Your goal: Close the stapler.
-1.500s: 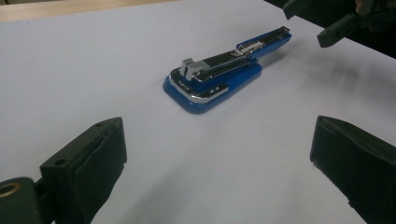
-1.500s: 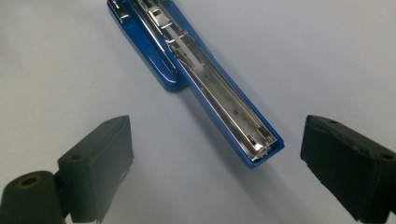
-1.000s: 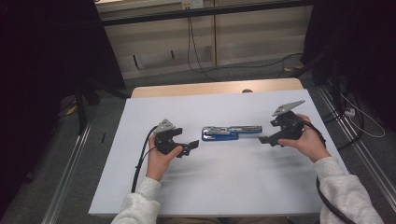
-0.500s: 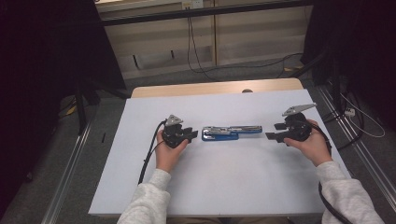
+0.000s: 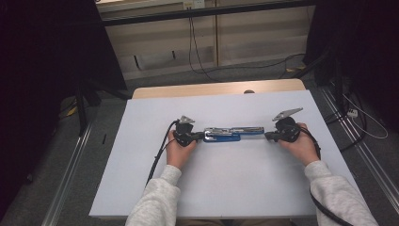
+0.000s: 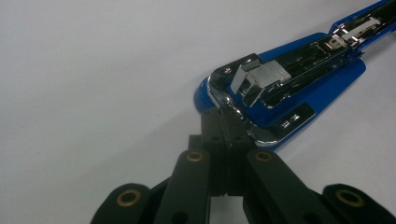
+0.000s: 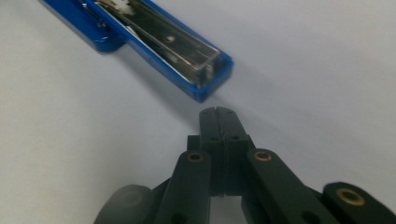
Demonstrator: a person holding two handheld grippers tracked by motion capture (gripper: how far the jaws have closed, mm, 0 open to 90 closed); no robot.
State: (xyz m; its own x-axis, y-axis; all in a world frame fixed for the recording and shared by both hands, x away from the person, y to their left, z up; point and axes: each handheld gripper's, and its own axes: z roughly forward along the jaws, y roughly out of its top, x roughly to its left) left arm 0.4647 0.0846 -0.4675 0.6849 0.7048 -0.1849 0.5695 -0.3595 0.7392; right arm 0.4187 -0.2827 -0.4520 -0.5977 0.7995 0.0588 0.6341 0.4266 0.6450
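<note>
A blue stapler [image 5: 233, 133] lies swung open flat across the middle of the white table [image 5: 235, 188], its chrome staple channel [image 6: 299, 60] facing up. My left gripper [image 5: 201, 137] is shut, and its tips [image 6: 223, 116] press against the chrome rim at the stapler's left end. My right gripper [image 5: 268, 136] is shut too. In the right gripper view its tips [image 7: 218, 113] rest on the table a short gap from the stapler's blue right end [image 7: 205, 86], touching nothing.
The white table sits on a wooden top [image 5: 216, 88] whose far strip shows. Black cables [image 5: 157, 160] trail from each gripper toward the person. Metal rails [image 5: 66, 188] and floor cables [image 5: 357, 113] flank the table; dark curtains stand at both sides.
My left gripper has moved forward and right until its tips meet the stapler's left end. The right gripper drifted slightly right, then back toward the stapler's right end.
</note>
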